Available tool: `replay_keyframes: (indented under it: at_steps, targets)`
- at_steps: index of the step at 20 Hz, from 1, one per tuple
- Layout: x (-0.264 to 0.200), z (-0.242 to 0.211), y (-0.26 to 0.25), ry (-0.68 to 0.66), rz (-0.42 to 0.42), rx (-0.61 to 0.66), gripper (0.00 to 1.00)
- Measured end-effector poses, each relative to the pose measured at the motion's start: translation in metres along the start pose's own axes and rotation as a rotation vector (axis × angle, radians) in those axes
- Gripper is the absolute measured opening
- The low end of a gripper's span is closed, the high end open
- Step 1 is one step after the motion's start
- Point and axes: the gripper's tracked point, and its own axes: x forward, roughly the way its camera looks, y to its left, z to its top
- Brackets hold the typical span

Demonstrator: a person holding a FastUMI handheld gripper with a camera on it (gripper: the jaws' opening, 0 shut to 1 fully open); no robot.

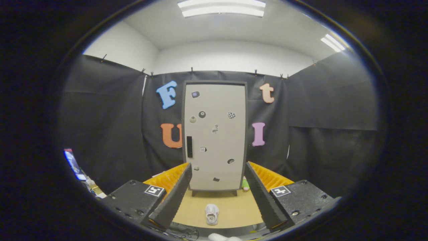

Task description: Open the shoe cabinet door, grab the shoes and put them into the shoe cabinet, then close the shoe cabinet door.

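The shoe cabinet point(214, 137) stands upright at the far end of a tan floor mat point(230, 207), against the black cloth wall. Its pale door is shut, with a dark vertical handle point(189, 146) on the left side and several small stickers. A white shoe point(212, 214) lies on the mat in front of the cabinet, between my fingers and beyond their tips. My gripper point(217, 172) is open, held well back from the cabinet, with nothing between its fingers.
A small green and pink object point(245, 184) sits on the floor by the cabinet's right foot. Cables and another white item point(223, 237) lie at the mat's near edge. Some clutter point(87, 182) stands off to the left.
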Motion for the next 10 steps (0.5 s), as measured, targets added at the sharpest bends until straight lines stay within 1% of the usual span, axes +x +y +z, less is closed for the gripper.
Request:
replay_keyframes:
  at_steps: [10]
  targets:
    - [0.011,-0.005,0.005,0.017,-0.004,-0.001,1.0]
